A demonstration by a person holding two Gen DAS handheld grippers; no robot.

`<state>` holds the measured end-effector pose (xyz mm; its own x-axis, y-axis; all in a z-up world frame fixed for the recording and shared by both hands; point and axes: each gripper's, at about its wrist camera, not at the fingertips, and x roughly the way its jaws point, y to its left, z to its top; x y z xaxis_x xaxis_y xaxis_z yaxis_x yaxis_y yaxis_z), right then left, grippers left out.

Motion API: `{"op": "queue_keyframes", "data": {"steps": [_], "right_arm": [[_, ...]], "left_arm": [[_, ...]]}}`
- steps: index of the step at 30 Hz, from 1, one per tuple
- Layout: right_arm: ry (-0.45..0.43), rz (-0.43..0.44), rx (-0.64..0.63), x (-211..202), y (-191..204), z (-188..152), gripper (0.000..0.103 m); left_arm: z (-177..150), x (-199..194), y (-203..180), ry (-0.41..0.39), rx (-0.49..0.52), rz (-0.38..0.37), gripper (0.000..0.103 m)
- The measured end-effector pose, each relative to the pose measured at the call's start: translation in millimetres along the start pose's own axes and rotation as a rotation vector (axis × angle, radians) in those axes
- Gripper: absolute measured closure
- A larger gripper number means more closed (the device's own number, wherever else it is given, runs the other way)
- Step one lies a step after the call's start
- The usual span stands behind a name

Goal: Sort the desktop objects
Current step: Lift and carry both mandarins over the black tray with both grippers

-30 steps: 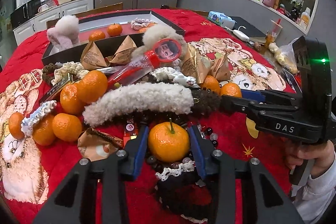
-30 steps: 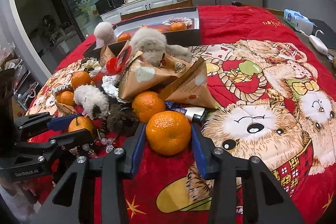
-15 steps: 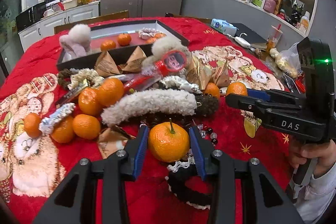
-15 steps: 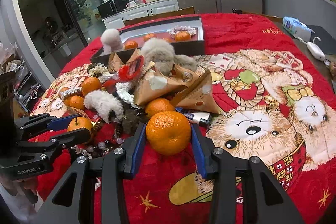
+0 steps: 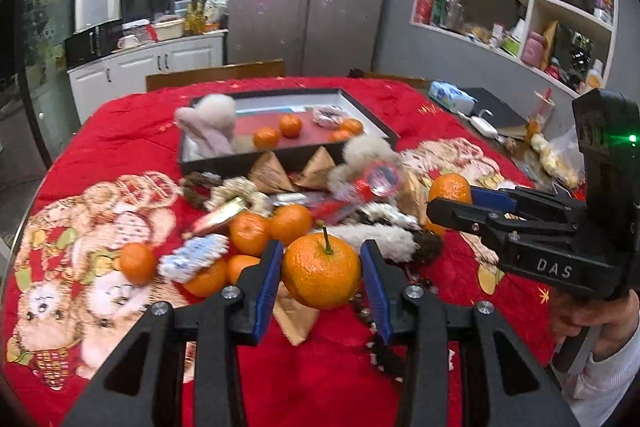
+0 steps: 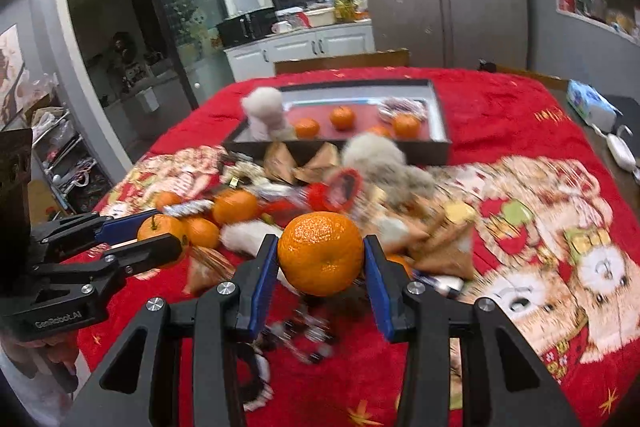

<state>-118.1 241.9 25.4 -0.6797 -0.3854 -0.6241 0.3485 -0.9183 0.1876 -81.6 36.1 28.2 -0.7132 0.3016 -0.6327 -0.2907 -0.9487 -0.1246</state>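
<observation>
Each gripper, left gripper (image 5: 322,269) and right gripper (image 6: 320,259), has its fingers clamped on a mandarin at lower centre, mid-carry; next, probably release both into the black tray (image 6: 438,147) at upper centre.

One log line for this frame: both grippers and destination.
left gripper: shut on stemmed orange | right gripper: shut on orange | tray: ahead

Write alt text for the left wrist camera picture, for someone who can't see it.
The left claw grips a stemmed tangerine between its blue pads, lifted above a red blanket littered with tangerines, fluffy hair accessories and paper packets. Behind the pile, a black tray holds more tangerines; at right, the right claw grips another tangerine.
</observation>
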Motion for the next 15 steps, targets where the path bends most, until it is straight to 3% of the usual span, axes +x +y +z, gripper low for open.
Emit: {"op": "queue_keyframes", "data": {"steps": [7,15], "right_arm": [[-0.005,0.026,-0.089,9,38,18,0.062],[-0.009,0.049,-0.103,18,52,33,0.062]], "left_arm": [[7,-7,20,-0.015,-0.013,0.023,0.062],[26,5,39,-0.007,-0.024,0.024,0.062]]}}
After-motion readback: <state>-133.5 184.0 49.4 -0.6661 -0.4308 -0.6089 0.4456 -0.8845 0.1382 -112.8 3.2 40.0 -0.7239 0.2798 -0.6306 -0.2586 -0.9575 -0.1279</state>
